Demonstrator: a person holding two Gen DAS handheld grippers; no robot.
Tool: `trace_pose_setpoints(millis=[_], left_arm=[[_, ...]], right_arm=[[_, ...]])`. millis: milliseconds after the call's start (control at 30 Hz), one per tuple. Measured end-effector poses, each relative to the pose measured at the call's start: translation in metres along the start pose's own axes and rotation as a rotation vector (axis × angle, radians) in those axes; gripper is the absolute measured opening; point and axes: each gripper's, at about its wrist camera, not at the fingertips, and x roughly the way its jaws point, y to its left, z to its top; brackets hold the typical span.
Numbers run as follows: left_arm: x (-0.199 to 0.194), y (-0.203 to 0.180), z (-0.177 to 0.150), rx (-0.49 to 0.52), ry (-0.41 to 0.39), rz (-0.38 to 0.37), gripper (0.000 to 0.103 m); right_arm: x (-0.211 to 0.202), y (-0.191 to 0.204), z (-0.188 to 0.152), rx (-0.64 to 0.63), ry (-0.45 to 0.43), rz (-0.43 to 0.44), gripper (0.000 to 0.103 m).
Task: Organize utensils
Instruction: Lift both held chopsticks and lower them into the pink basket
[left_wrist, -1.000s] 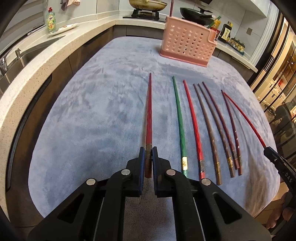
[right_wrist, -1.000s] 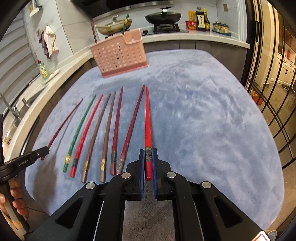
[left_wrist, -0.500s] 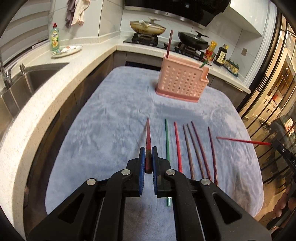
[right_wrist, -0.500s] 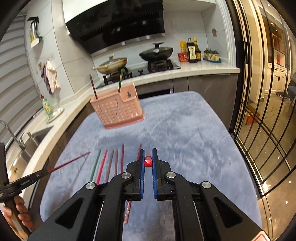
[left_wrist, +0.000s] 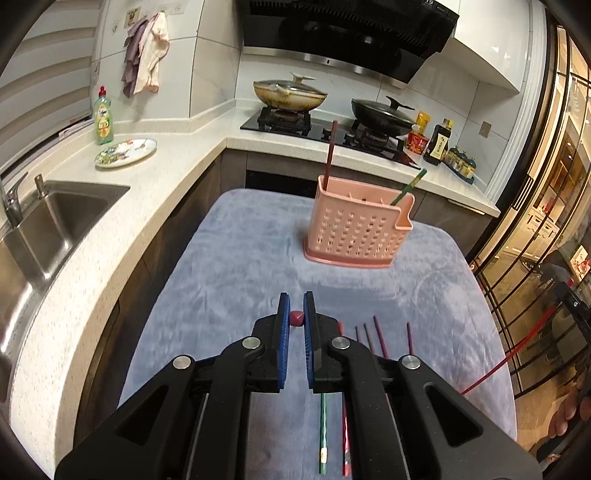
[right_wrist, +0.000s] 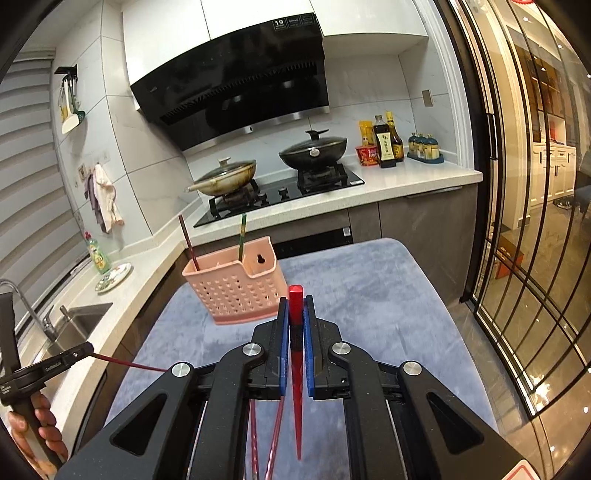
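My left gripper (left_wrist: 296, 318) is shut on a dark red chopstick (left_wrist: 296, 318), seen end-on, held in the air above the grey cloth (left_wrist: 236, 280). My right gripper (right_wrist: 295, 314) is shut on a bright red chopstick (right_wrist: 296, 369), its thick end up and its tip hanging down. The pink perforated utensil basket (left_wrist: 356, 232) stands upright at the far end of the cloth and holds a brown and a green chopstick; it also shows in the right wrist view (right_wrist: 236, 288). Several chopsticks (left_wrist: 332, 424) lie on the cloth below my left gripper.
A sink (left_wrist: 48, 225) is set in the white counter on the left. A plate (left_wrist: 125, 152) and a soap bottle (left_wrist: 103, 118) stand behind it. The stove with two lidded pans (left_wrist: 291, 98) is beyond the basket. Glass doors (right_wrist: 535, 258) are on the right.
Both grippers have lifted their chopsticks off the cloth and risen high. Both chopsticks have swung from lying flat to hanging steeply, and the views now look toward the basket and stove.
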Motion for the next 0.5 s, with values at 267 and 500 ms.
trace_pose_setpoints(millis=[267, 500], left_arm=[[0.002, -0.013, 0.051, 0.008, -0.068, -0.034, 0.007], [-0.003, -0.030, 0.116, 0.013, -0.182, -0.049, 0.007]], right_arm=[[0.019, 0.020, 0.047, 0.008, -0.061, 0.070, 0.007], [0.053, 0.043, 0.100, 0.049, -0.111, 0.151, 0.007]])
